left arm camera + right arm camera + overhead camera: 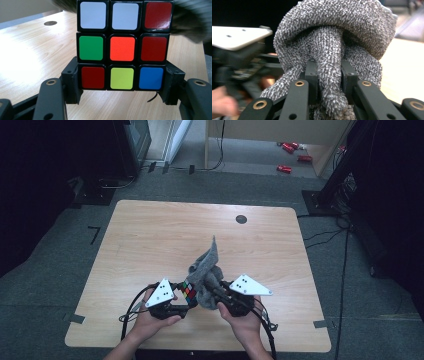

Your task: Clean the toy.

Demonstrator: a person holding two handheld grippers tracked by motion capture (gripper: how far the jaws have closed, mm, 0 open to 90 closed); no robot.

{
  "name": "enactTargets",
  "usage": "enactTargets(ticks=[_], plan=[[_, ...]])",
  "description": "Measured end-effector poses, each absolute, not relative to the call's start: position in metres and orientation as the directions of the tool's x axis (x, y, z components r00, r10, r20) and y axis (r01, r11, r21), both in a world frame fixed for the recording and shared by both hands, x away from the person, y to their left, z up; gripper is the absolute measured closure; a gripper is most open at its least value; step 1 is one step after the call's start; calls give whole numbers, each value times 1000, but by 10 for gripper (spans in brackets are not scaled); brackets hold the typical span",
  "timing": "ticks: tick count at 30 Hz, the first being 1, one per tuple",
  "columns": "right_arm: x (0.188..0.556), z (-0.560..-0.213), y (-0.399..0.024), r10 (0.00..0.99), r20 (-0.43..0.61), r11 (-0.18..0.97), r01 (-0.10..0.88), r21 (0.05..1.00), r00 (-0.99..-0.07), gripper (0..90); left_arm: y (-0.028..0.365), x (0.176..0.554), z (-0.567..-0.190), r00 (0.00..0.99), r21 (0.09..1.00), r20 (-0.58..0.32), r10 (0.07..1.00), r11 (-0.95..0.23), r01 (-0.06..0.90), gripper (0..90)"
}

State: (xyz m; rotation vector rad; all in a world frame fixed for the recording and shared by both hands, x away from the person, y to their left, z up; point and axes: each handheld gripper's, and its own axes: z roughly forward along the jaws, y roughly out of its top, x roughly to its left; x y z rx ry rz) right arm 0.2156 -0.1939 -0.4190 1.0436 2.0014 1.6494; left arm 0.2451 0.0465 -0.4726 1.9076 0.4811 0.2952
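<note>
The black-framed puzzle cube w/ coloured square stickers point(122, 45) sits clamped between the two black jaws of the left gripper point(122, 87), pads pressing on its lower row from both sides. The face toward that gripper's camera reads: top row white, white, dark red; mid row green, orange, dark red; bottom row dark red, yellow-green, blue. In the high view the cube point(189, 291) is held just above the near part of the light wooden table w/ rounded corners point(150, 235), a bit left of centre.

Touching the cube on its right side & draped over its top is the grey knitted cloth point(206, 272), bunched up, one corner sticking up toward the far edge. The right gripper point(329, 82) has its jaws closed tight on a fold of this cloth point(332, 37); the fabric bulges out above & below the pads. In the left gripper view the cloth is a blurred dark mass behind the cube's top edge & to its right.

Left hand point(155, 320) is just near-left of the cube, right hand point(245, 320) near-right, each w/ a white three-cornered plate on its gripper. Black cables trail from both toward the near table edge.

Farther from the cube: a round dark grommet hole point(241, 219) near the far table edge. Beyond it, on the grey floor, several small red objects point(290, 155), too small to identify.
</note>
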Motion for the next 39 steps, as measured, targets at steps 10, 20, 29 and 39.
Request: enactTargets(ticks=[10,20,29,39], plan=[[224,-426,-203,759,240,6,375,927,-605,737,48,244,-471,889,930,-21,457,-317,185,346],[217,-419,-190,751,163,53,305,951,-639,730,44,241,-471,895,928,-5,446,-331,170,346],[211,-416,-185,726,163,48,286,957,-668,731,43,241,-471,898,927,4,440,-338,162,346],[228,-428,-215,755,293,-67,376,924,-586,733,57,246,-465,896,957,-70,438,-224,184,346]])
